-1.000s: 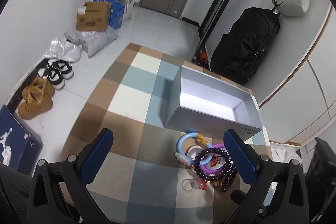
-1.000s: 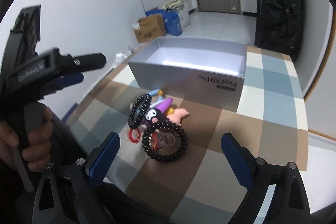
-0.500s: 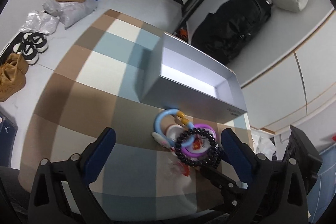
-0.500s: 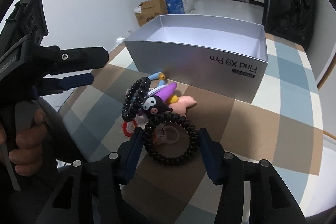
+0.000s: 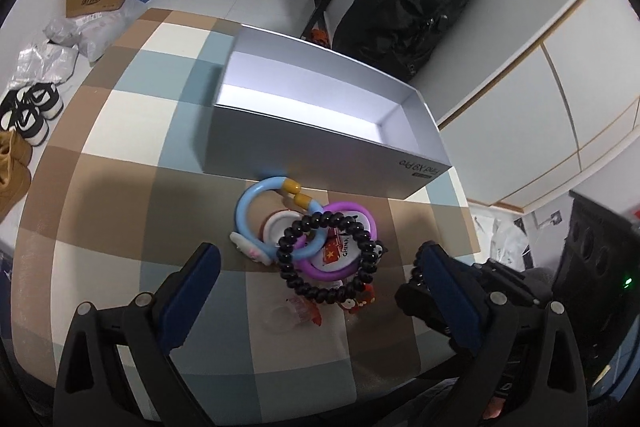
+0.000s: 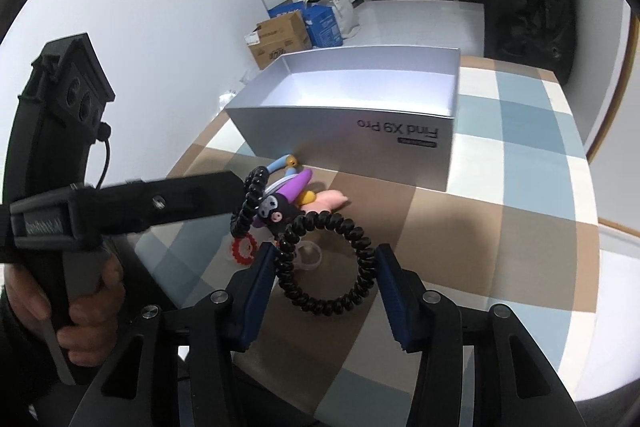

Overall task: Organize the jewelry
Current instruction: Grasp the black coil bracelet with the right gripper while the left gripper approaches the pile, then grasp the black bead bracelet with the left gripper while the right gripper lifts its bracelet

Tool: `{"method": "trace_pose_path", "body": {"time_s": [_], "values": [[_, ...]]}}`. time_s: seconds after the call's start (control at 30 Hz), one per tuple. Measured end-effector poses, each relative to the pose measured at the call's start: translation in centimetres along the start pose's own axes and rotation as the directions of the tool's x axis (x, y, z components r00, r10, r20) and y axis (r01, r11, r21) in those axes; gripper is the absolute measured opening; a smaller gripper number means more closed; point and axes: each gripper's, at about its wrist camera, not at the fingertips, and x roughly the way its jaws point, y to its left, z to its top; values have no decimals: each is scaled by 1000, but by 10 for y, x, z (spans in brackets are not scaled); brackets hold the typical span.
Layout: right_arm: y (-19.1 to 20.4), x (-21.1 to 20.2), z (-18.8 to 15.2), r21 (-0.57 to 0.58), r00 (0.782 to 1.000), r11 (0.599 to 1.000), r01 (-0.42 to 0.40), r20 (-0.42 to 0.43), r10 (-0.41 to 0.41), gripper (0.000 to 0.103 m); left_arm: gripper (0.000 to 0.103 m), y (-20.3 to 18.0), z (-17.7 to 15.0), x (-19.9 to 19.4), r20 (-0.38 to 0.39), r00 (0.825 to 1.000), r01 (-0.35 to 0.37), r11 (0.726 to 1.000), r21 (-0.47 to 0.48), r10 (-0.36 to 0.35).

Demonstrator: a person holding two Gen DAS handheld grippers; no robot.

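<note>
We see the right gripper (image 6: 326,277) with its jaws just drawn in around a black coiled bracelet (image 6: 326,265) lying on the checked tablecloth (image 6: 500,227); the blue pads (image 6: 390,291) touch the coil on both sides, so it is grasped. Just beyond, a tangled pile crowds it: a black beaded bracelet (image 5: 328,259), a purple ring (image 5: 352,211), a light blue ring (image 5: 250,203), a cartoon charm (image 6: 276,211). The open silver box (image 6: 344,135) stands farther off, its near wall touching the pile. From the left, the left gripper (image 5: 316,291) hangs over the pile, released, its arm crossing close beside the beads.
</note>
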Motion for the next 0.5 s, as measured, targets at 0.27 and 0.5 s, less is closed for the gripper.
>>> {"method": "trace_pose_path", "body": {"time_s": [0.27,0.5], "values": [[-5,-7,-1,23,1000,1000,-4,20,4,49,67,3,0,7,-26,1000,-14,1000,-14,13],[-7,-11,-3,29,1000,1000,-4,30,3,49,52,0,-1,5,-18,1000,-10,1000,-12,9]]}}
